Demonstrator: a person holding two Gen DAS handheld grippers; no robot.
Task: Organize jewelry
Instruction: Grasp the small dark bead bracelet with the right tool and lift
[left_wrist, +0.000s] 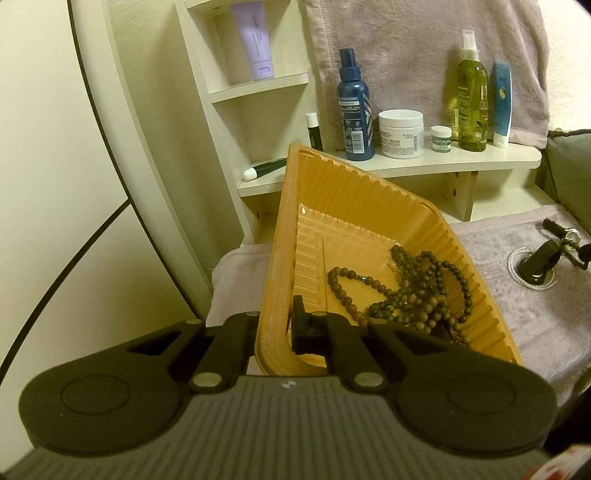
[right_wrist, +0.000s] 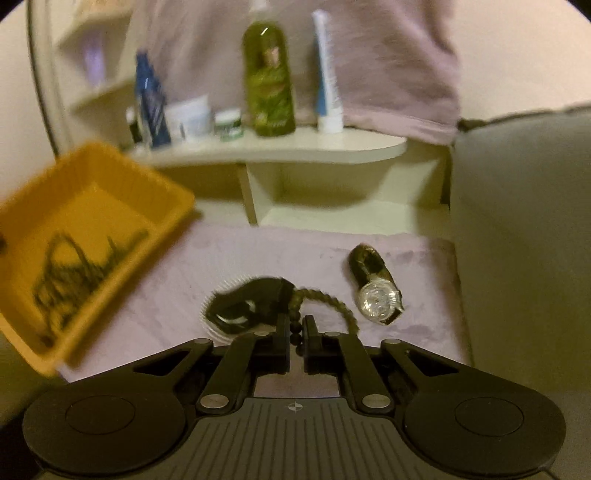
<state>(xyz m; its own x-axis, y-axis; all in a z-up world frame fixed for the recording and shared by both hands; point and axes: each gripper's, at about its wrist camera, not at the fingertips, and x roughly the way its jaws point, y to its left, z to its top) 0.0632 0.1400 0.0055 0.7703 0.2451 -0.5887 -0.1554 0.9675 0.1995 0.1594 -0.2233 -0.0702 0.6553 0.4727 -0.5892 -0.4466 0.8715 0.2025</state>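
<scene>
My left gripper (left_wrist: 275, 326) is shut on the near rim of an orange ribbed tray (left_wrist: 280, 221), which stands tilted. Brown bead necklaces (left_wrist: 417, 291) lie tangled inside the tray. In the right wrist view my right gripper (right_wrist: 296, 332) is shut on a strand of a brown bead bracelet (right_wrist: 332, 300) just above the lilac towel (right_wrist: 417, 258). A black watch (right_wrist: 255, 299) lies on a white pearl bracelet (right_wrist: 221, 290) just left of the fingers. A silver-faced watch (right_wrist: 378, 299) lies to the right. The tray (right_wrist: 33, 192) shows blurred at the left.
A cream shelf (left_wrist: 424, 162) behind the towel carries a blue spray bottle (left_wrist: 354, 110), a white cream jar (left_wrist: 400, 133), a green bottle (left_wrist: 472, 103) and tubes. A grey cushion (right_wrist: 524, 240) borders the towel on the right. A curved mirror edge (left_wrist: 110, 147) stands at the left.
</scene>
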